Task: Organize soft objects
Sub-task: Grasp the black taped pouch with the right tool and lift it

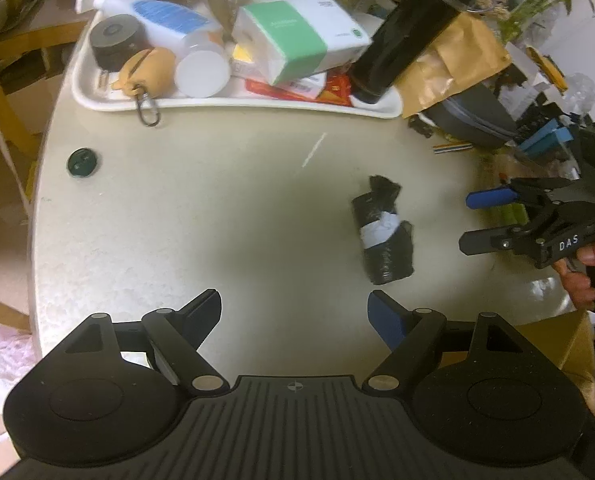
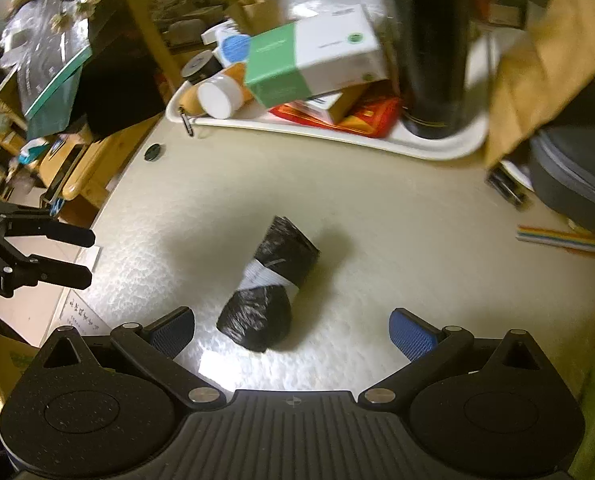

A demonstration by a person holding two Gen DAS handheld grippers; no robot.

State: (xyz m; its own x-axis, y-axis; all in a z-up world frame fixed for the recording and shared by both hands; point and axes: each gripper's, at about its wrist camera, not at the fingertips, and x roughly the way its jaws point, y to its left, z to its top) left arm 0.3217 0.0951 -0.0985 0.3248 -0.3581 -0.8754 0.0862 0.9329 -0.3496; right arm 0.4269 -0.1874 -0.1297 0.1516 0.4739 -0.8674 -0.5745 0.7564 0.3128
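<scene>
A black roll of plastic bags with a white paper band (image 1: pixel 382 232) lies on the pale round table (image 1: pixel 201 216). In the right wrist view the roll (image 2: pixel 267 290) lies just ahead of my right gripper (image 2: pixel 293 334), which is open and empty, with the near end of the roll between its fingers. My left gripper (image 1: pixel 295 314) is open and empty above the table, the roll ahead to its right. The right gripper also shows in the left wrist view (image 1: pixel 471 220), and the left gripper in the right wrist view (image 2: pixel 89 256).
A white tray (image 1: pixel 97 100) at the table's back holds a green-and-white box (image 1: pixel 297 40), a tall black cylinder (image 1: pixel 409 32), bottles and a tan pouch (image 1: pixel 149 70). A brown paper bag (image 1: pixel 453 64), a grey case (image 1: pixel 473 120) and a small dark cap (image 1: pixel 82 162) lie around it.
</scene>
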